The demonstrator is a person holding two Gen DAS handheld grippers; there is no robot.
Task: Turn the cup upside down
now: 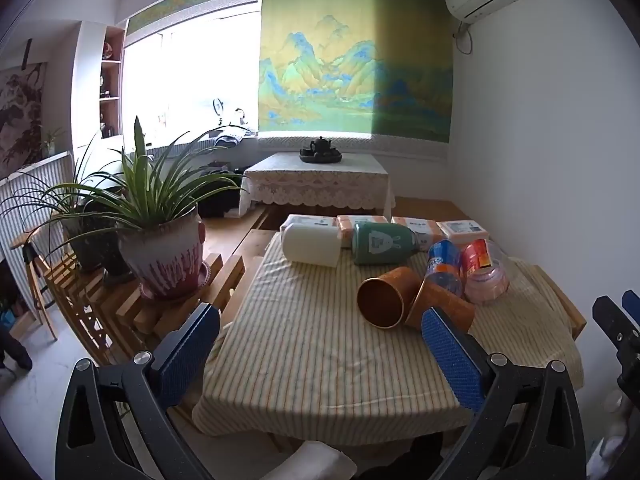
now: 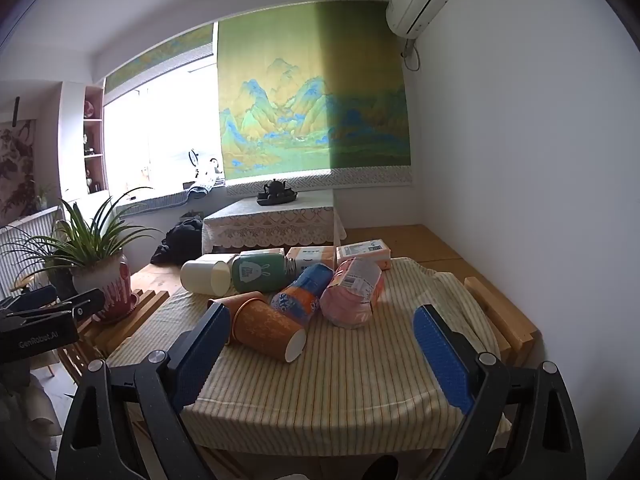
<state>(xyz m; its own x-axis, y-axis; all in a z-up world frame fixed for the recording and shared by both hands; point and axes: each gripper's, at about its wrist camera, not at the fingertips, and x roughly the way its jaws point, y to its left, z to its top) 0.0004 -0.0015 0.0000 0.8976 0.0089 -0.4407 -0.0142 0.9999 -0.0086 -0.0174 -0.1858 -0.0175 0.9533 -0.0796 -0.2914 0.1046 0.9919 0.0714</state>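
With both the left gripper (image 1: 320,344) and the right gripper (image 2: 320,340) wide apart and empty, the orange cup (image 2: 266,330) lying among crowded containers on the surface (image 2: 360,380) could roll away if nudged.

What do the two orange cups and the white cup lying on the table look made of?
Orange cups: likely paper, with matte mottled walls, a thin rolled rim and a white base. White cup: probably plastic or ceramic; smooth and opaque, it can't be told apart here.
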